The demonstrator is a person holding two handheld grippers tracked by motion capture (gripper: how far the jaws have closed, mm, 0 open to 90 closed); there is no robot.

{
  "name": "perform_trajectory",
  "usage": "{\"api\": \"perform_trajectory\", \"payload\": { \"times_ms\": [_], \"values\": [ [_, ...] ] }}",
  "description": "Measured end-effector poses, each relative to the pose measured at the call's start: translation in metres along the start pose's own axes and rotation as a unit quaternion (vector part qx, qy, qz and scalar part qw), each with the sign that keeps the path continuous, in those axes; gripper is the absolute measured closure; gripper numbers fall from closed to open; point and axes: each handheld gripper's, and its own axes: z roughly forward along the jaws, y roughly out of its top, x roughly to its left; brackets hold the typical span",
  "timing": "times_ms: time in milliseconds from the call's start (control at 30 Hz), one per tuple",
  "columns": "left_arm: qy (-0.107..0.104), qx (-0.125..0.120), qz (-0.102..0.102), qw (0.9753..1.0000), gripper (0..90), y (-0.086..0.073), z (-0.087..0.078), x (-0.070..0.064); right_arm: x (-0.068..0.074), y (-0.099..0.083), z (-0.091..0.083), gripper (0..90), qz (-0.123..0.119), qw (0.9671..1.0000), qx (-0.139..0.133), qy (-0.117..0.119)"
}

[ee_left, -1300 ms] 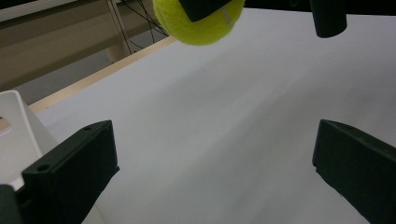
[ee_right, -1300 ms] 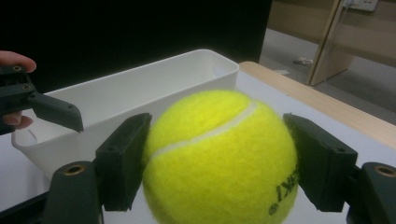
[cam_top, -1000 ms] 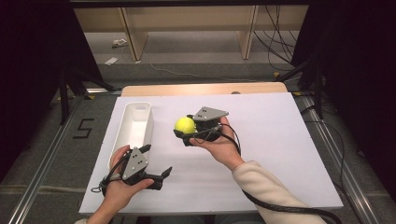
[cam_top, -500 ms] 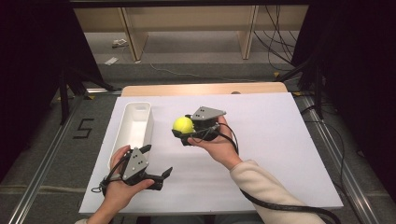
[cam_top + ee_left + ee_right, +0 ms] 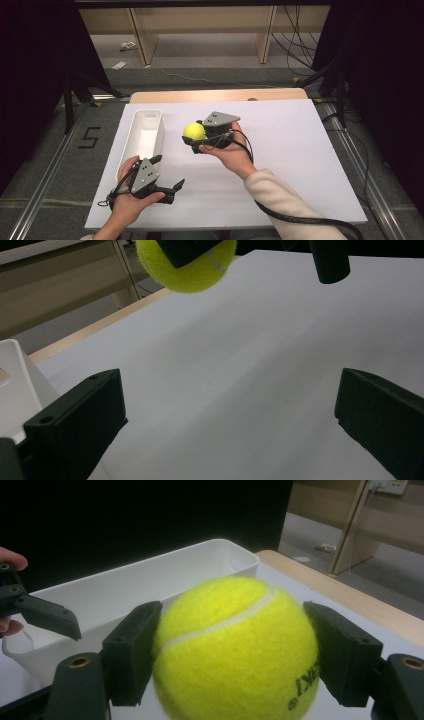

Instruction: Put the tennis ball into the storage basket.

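A yellow tennis ball (image 5: 194, 130) is held above the white table, just right of a long white bin (image 5: 161, 134). My right gripper (image 5: 195, 136) is shut on it. In the right gripper view the ball (image 5: 235, 650) sits squeezed between both jaws, with the bin (image 5: 150, 580) right behind it. My left gripper (image 5: 169, 171) stands open near the table's front left, beside the bin's near end, holding nothing. Its own view looks across bare table between wide-apart jaws (image 5: 225, 415), up at the ball (image 5: 190, 270).
The white table sheet (image 5: 290, 150) spreads wide to the right of both hands. A wooden edge (image 5: 220, 95) runs along its far side, with floor and shelf legs beyond. A black cable (image 5: 300, 215) trails from the right gripper off the front edge.
The right gripper has carried the ball slightly left, closer to the bin. The left gripper has stayed where it was, still open.
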Motion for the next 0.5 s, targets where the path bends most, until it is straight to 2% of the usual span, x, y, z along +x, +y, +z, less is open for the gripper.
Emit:
{"api": "perform_trajectory", "payload": {
  "times_ms": [367,500],
  "values": [
    [-0.009,0.005,-0.012,0.9999,0.0,-0.0005,-0.0001,-0.0019,-0.0008,-0.0025,0.0037,27.2,0.003,1.0000,0.006,-0.001],
    [-0.009,0.005,-0.010,0.9999,0.0,-0.0003,0.0000,-0.0021,0.0003,-0.0024,0.0060,27.2,0.003,1.0000,0.007,0.001]
  ]
}}
